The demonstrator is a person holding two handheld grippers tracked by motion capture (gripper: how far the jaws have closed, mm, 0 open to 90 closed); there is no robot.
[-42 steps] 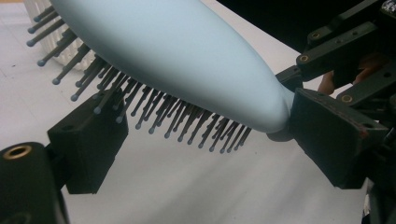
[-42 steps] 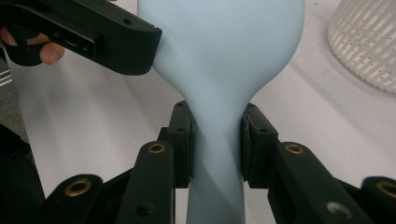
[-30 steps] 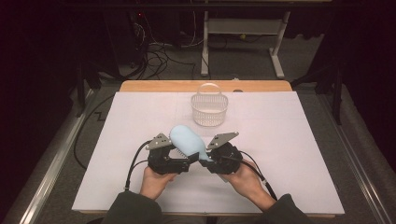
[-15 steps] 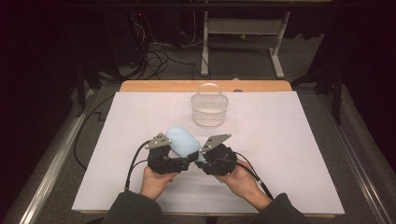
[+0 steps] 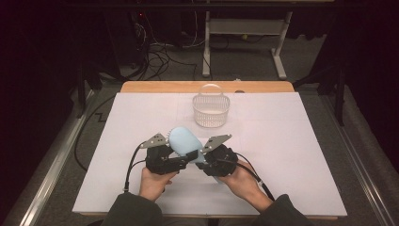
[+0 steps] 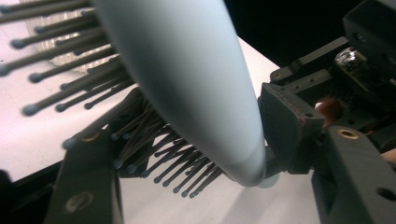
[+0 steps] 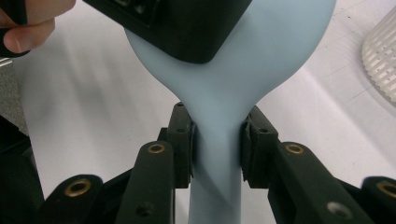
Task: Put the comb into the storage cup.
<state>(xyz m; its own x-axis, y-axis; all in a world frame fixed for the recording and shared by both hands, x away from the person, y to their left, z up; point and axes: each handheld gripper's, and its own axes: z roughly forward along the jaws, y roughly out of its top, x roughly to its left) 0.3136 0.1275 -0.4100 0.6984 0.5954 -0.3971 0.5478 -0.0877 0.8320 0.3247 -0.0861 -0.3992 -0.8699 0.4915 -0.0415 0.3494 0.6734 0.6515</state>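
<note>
Smooth pale-blue hairbrush (image 5: 184,141) with thin round-tipped bristles (image 6: 70,84) hanging above the white desk (image 5: 291,155), right tongs (image 7: 217,140) pinching its narrow handle, left tongs (image 6: 205,140) just closing around its rounded head, white plastic basket (image 5: 211,109) sitting farther back.

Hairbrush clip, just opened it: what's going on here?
A person at a white-covered table holds a pale blue hairbrush between two hand-held grippers. The right gripper is shut on the brush's neck, just above the handle. The left gripper has just been closing its jaws around the brush head, bristles on one side and smooth back on the other; whether it has a firm grip is unclear. A white basket stands apart, farther back.
</note>
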